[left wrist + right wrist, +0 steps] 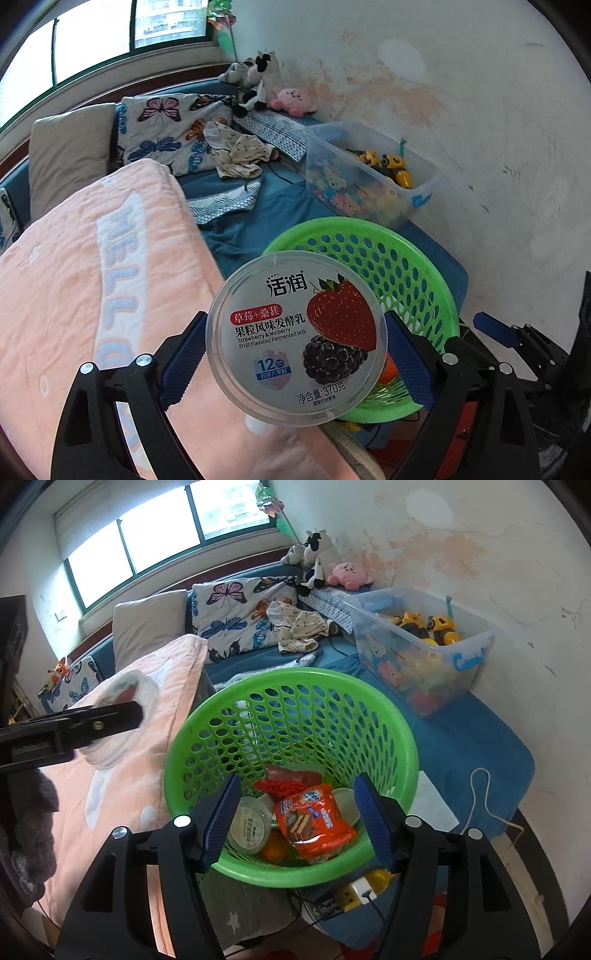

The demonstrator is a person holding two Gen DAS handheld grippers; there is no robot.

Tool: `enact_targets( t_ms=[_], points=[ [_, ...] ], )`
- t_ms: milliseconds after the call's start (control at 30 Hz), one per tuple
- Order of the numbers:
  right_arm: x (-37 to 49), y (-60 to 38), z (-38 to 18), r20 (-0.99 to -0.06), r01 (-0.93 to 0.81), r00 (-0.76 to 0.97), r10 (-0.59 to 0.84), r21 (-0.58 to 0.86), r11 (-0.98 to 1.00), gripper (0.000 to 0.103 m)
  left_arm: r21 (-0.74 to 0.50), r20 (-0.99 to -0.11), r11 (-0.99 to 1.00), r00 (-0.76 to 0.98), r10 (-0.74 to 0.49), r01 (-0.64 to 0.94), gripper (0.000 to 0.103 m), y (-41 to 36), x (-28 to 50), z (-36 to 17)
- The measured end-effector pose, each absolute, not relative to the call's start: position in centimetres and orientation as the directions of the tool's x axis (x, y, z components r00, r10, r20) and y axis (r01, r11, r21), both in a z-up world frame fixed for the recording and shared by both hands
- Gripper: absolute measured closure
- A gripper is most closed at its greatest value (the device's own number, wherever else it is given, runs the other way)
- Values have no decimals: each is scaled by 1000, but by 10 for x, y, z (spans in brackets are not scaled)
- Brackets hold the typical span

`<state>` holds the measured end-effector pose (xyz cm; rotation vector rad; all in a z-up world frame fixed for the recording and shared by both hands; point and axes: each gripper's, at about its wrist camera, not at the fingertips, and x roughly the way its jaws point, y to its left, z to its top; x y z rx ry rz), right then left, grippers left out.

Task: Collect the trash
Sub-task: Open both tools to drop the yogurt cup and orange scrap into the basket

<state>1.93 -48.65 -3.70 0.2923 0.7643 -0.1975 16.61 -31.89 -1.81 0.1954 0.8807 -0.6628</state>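
Observation:
My left gripper [295, 354] is shut on a clear yogurt cup [295, 338] with a strawberry and mulberry lid, held above the pink blanket just left of the green perforated basket [413, 266]. In the right wrist view the cup [125, 716] and the left gripper's finger show at the left of the basket [288, 686]. My right gripper [295, 812] is open and empty over the basket's near rim. Inside the basket lie an orange snack wrapper [314, 821], a round cup lid [249, 825] and other wrappers.
A pink blanket [92, 295] covers the bed at the left. A clear bin of toys [421, 646] stands on the blue mattress by the wall. Pillows, clothes and plush toys [317, 557] lie at the back. A power strip [354, 891] lies below the basket.

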Motion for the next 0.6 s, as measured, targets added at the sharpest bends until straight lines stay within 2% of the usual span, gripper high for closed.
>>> enact_targets(
  t_ms=[167, 600],
  points=[
    [11, -486, -38, -703, 285, 708, -66, 199, 938, 34, -103, -776, 772, 434, -457, 628, 14, -330, 165, -23],
    [4, -481, -40, -700, 286, 712, -52, 221, 932, 32, -111, -783, 756, 412, -466, 646, 13, -335, 163, -31]
  ],
)
